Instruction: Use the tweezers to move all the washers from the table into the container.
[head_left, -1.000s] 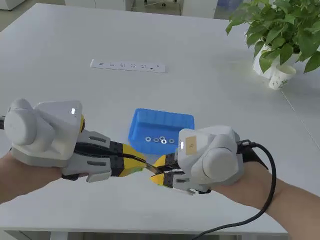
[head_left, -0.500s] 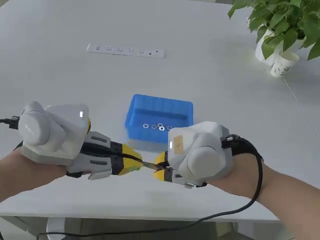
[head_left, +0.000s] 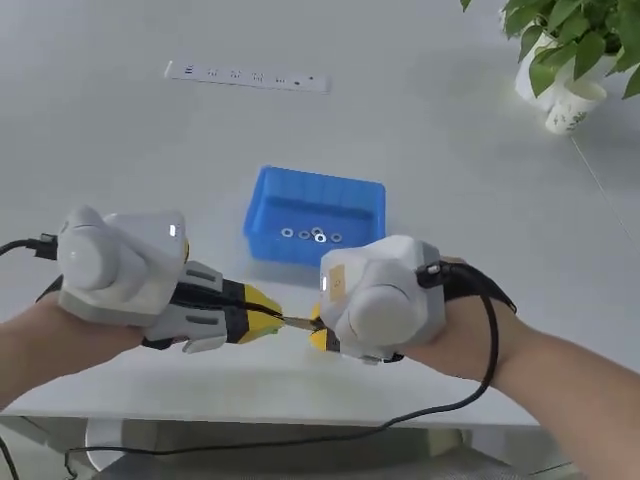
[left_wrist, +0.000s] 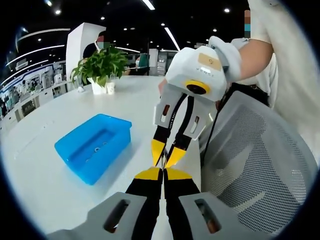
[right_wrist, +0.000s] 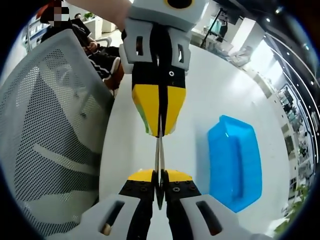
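Left gripper (head_left: 272, 321): level, pointing right, jaws closed on tweezers (right_wrist: 159, 160).
Right gripper (head_left: 317, 332): tip-to-tip opposite, clamped on same tweezers.

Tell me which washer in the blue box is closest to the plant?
The washer at the right end of the little row in the blue container; the others lie further left, away from the potted plant.

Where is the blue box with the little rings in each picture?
Head view: the blue container sits in the middle of the picture.
Left gripper view: the container is left of centre, a bit low.
Right gripper view: the container is on the right side, looking stood on end because the view is rolled.
Shared landmark: the thin metal tweezers, close beside it in all three.
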